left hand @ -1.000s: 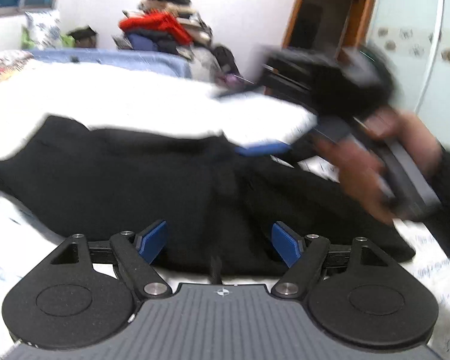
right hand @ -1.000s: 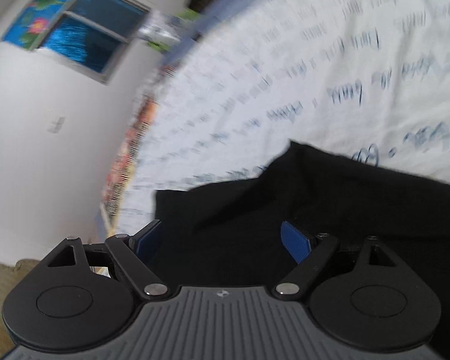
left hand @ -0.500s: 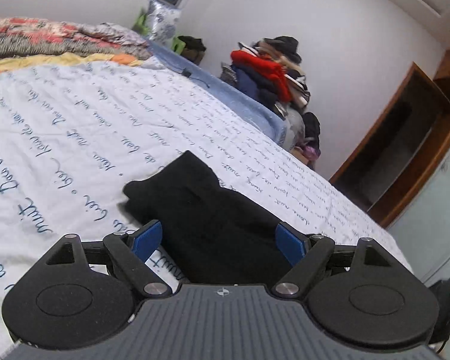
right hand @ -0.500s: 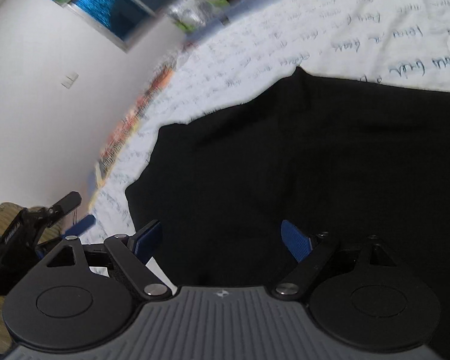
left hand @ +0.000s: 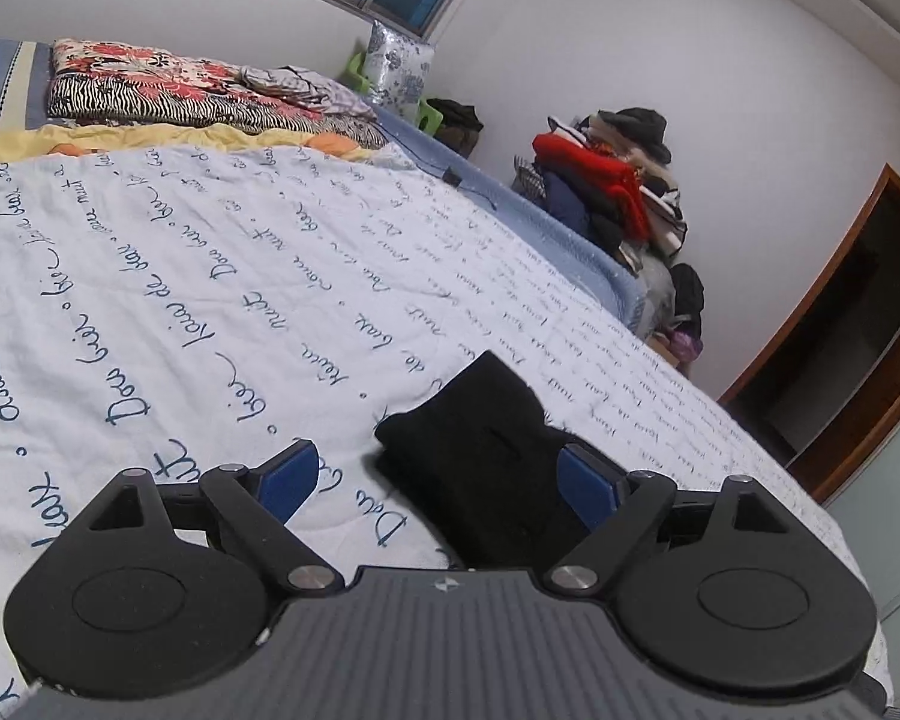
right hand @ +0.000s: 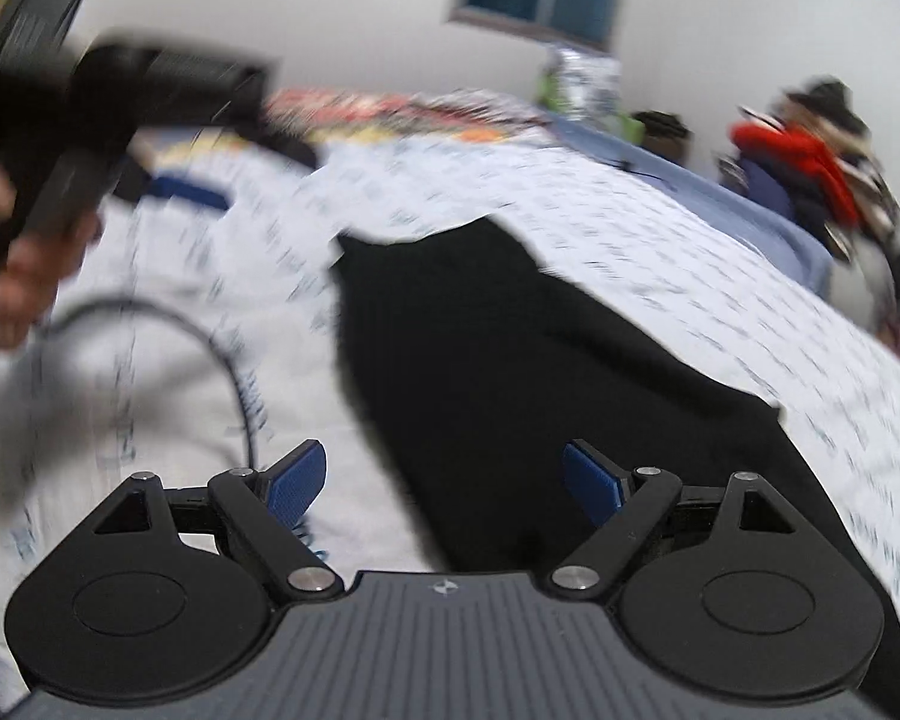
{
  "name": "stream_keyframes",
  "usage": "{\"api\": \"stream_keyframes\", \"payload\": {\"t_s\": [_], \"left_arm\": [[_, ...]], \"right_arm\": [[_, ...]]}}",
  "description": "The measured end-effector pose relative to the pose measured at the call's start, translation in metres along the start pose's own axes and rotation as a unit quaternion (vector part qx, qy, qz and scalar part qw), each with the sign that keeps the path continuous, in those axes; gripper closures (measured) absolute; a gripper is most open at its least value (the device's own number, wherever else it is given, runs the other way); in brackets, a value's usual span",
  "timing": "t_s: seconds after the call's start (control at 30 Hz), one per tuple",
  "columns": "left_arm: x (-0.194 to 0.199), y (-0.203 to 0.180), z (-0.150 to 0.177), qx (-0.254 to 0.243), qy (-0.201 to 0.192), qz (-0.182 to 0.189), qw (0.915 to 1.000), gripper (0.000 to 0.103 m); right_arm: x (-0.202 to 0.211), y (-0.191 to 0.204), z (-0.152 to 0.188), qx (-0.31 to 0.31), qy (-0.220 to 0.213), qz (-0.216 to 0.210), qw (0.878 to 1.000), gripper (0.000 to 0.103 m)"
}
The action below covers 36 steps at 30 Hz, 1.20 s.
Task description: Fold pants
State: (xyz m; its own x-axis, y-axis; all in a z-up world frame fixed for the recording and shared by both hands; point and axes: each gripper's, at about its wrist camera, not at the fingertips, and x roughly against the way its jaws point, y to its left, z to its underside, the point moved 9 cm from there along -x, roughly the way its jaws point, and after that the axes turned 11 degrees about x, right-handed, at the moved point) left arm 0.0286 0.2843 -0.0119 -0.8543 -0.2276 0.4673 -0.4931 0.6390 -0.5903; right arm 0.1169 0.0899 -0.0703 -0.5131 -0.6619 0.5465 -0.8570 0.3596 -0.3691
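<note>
Both wide-open grippers have swung toward black pants on script-printed bedsheet.

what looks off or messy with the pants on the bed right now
Nothing is spilled or damaged. The black pants lie on the bedsheet with an uneven far edge, one corner sticking up. Both grippers, left and right, are open and empty.

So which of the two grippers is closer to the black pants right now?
Hard to call. The left gripper and right gripper both hover open by the black pants, neither gripping.
</note>
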Motion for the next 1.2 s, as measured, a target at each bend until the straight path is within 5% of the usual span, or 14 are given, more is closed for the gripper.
{"api": "stream_keyframes", "payload": {"t_s": [0.27, 0.5, 0.7, 0.83, 1.2], "left_arm": [[-0.008, 0.014, 0.003, 0.013, 0.014, -0.018, 0.9997, 0.012], [-0.036, 0.036, 0.026, 0.0, 0.07, -0.094, 0.993, 0.013], [-0.034, 0.043, 0.03, -0.008, 0.078, -0.098, 0.992, 0.012], [-0.034, 0.044, 0.032, -0.015, 0.08, -0.099, 0.9917, 0.012], [-0.04, 0.038, 0.042, -0.07, 0.061, -0.104, 0.9902, 0.004]], "right_arm": [[-0.032, 0.025, -0.009, 0.059, 0.018, 0.011, 0.998, 0.016], [-0.062, 0.017, -0.019, 0.067, 0.032, 0.024, 0.997, 0.016], [-0.092, 0.014, -0.037, 0.089, 0.03, 0.035, 0.995, 0.016], [-0.109, 0.009, -0.046, 0.105, 0.029, 0.06, 0.992, 0.0], [-0.109, 0.008, -0.04, 0.052, 0.009, 0.085, 0.995, 0.0]]}}
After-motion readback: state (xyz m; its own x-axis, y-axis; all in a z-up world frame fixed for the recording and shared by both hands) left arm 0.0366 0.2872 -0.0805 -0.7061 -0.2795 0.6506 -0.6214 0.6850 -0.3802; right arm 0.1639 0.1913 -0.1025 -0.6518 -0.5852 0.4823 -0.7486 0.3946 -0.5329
